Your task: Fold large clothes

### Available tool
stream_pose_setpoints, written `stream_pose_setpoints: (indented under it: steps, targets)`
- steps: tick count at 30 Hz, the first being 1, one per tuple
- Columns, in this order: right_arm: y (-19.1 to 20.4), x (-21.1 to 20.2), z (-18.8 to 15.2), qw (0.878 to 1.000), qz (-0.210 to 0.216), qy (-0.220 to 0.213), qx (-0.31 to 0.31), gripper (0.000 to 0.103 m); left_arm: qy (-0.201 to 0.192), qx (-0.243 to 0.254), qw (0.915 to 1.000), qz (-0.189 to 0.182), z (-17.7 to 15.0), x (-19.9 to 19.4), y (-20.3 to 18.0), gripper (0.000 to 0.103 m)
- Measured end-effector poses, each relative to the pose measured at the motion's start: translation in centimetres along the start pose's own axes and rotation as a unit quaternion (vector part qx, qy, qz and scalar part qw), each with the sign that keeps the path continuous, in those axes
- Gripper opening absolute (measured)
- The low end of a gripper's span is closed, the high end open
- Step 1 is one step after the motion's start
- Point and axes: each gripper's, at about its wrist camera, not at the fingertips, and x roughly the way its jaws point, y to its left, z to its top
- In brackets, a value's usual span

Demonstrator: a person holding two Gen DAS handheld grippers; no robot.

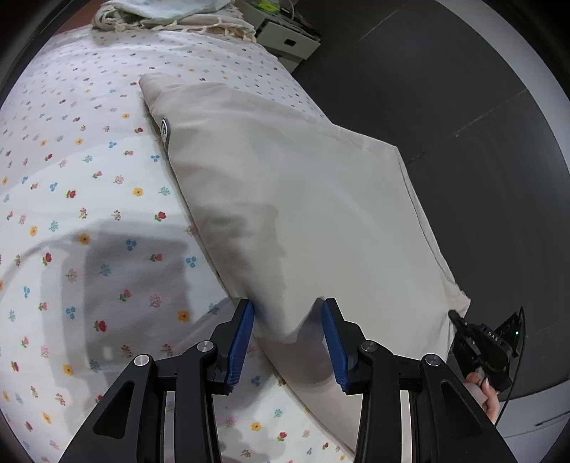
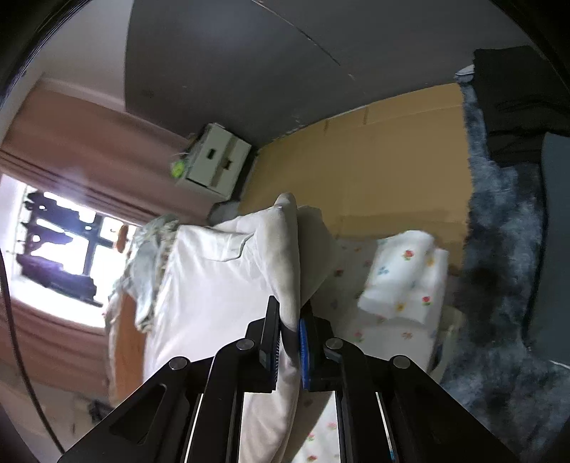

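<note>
So up close in the left wrist view, the left gripper [image 1: 288,310] has its blue pads [image 1: 242,342] spread partway, with the near edge of the beige garment [image 1: 285,199] bunched up between them. The cloth fills the gap, but I honestly can't tell if the pads are pressing on it or just sitting around it. Down at about 4 o'clock there's the right gripper [image 1: 473,342] poking in at the garment's near corner, with a hand [image 1: 488,395] on its handle.

The beige garment lies folded flat along the right side of the floral bedsheet [image 1: 71,199], stretching away toward 11 o'clock, with a small label [image 1: 164,127] on its left edge. Farther out at 12 o'clock there's a heap of pale fringed cloth [image 1: 167,14], and a white drawer unit [image 1: 288,42] around 1 o'clock on the dark floor [image 1: 463,107].

In the right wrist view, the right gripper [image 2: 289,331] is pinched tight on a fold of the garment [image 2: 285,256], which stands up in a ridge between the pads. Beyond it at 3 o'clock sits a floral pillow [image 2: 402,274], then a yellow panel [image 2: 374,153] farther back, and a fuzzy blue-grey blanket [image 2: 498,249] to the right.
</note>
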Motion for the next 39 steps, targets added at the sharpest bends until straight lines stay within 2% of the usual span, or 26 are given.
stream_pose_setpoints:
  steps: [3, 4, 6, 8, 10, 13, 14, 16, 19, 24, 25, 26, 27, 30, 31, 33, 39]
  targets:
    - [0.1, -0.3, 0.2, 1.000, -0.010, -0.010, -0.002, 0.009, 0.008, -0.003, 0.9998, -0.016, 0.1, 0.2, -0.1, 0.041]
    - [0.5, -0.5, 0.4, 0.999, -0.025, -0.024, -0.018, 0.009, 0.010, 0.000, 0.9997, -0.022, 0.1, 0.2, -0.2, 0.041]
    - [0.4, -0.7, 0.9, 0.998, -0.040, -0.043, -0.010, 0.009, 0.002, 0.014, 0.9997, -0.018, 0.1, -0.4, -0.5, 0.041]
    - [0.6, -0.5, 1.0, 0.998, -0.052, -0.032, -0.011, 0.011, -0.003, 0.018, 0.9998, -0.011, 0.3, -1.0, -0.5, 0.041]
    - [1.2, -0.4, 1.1, 0.996, -0.083, -0.007, -0.022, 0.018, -0.001, 0.012, 0.9998, -0.013, 0.7, -1.4, -0.3, 0.043]
    - [2.1, -2.4, 0.8, 0.993, -0.104, -0.002, -0.053, 0.019, -0.004, 0.012, 0.9999, -0.010, 0.5, -2.8, -0.4, 0.045]
    - [2.6, -3.4, 0.7, 0.993, -0.102, -0.004, -0.061, 0.022, -0.004, 0.014, 0.9999, -0.009, 0.5, -3.3, -0.6, 0.047]
    - [2.8, -4.9, 0.8, 0.992, -0.103, -0.008, -0.070, 0.044, -0.005, 0.020, 0.9997, -0.009, 0.2, -4.3, -1.2, 0.049]
    - [3.9, -7.4, 0.3, 0.991, -0.100, -0.011, -0.088, 0.048, -0.019, 0.038, 0.9991, -0.004, -0.2, -6.2, -2.7, 0.059]
    - [6.0, -10.7, -0.9, 0.990, -0.096, -0.006, -0.103, 0.048, -0.054, 0.060, 0.9967, -0.004, -1.1, -11.4, -4.8, 0.081]
    - [6.4, -11.4, -1.3, 0.990, -0.095, -0.006, -0.108, 0.051, -0.062, 0.065, 0.9960, -0.004, -1.4, -12.6, -5.1, 0.084]
    - [7.0, -12.1, -1.7, 0.989, -0.097, -0.007, -0.113, 0.055, -0.068, 0.069, 0.9953, -0.004, -1.6, -13.6, -5.4, 0.090]
    - [7.4, -12.8, -2.0, 0.988, -0.098, -0.010, -0.117, 0.063, -0.077, 0.075, 0.9942, -0.004, -2.0, -15.1, -5.8, 0.093]
    - [9.0, -15.1, -3.3, 0.985, -0.103, -0.020, -0.133, 0.082, -0.103, 0.077, 0.9915, -0.016, -3.0, -18.5, -6.5, 0.100]
    - [9.5, -15.8, -3.7, 0.985, -0.109, -0.022, -0.135, 0.092, -0.111, 0.080, 0.9905, -0.016, -3.5, -19.8, -6.8, 0.101]
    - [10.6, -17.2, -4.7, 0.984, -0.102, -0.024, -0.144, 0.099, -0.128, 0.086, 0.9879, -0.017, -4.5, -22.1, -7.0, 0.102]
    - [14.0, -21.2, -8.4, 0.979, -0.075, -0.023, -0.188, 0.100, -0.170, 0.092, 0.9811, -0.005, -9.6, -29.8, -7.4, 0.102]
